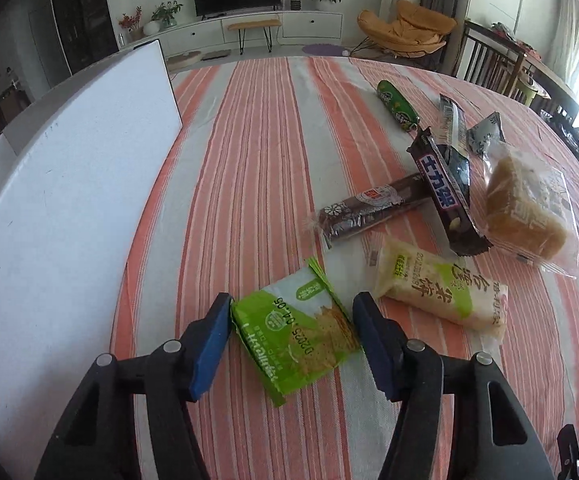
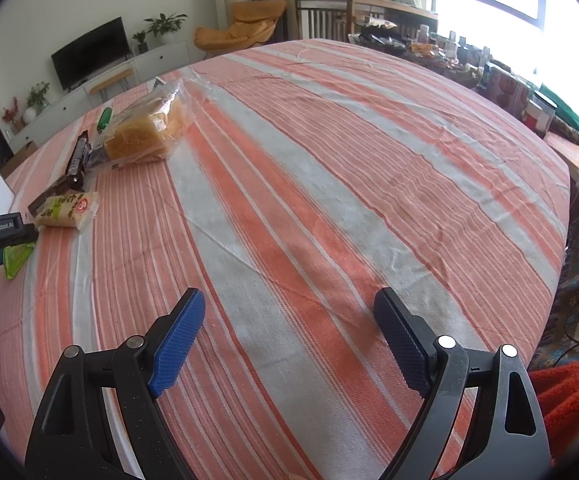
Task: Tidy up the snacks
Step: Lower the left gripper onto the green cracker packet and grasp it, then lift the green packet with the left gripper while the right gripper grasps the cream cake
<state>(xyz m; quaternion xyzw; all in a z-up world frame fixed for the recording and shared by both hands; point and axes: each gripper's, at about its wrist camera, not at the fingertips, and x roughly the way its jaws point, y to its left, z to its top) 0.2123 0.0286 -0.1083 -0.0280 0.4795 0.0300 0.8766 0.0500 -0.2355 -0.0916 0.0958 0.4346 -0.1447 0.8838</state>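
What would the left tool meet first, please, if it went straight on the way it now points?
Most likely the green cracker packet, which lies between the left tool fingers on the striped tablecloth; whether the pads already touch it is unclear.

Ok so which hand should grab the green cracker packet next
Left. The left gripper already straddles the green cracker packet, one pad at each edge. The right gripper stands open over bare striped tablecloth, far from the snacks.

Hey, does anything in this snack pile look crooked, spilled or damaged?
Nothing spilled or torn. The pile is just untidy: the dark brown chocolate bar wrapper lies crosswise over one end of the long brown biscuit roll, and the clear-bagged golden cake leans against it.
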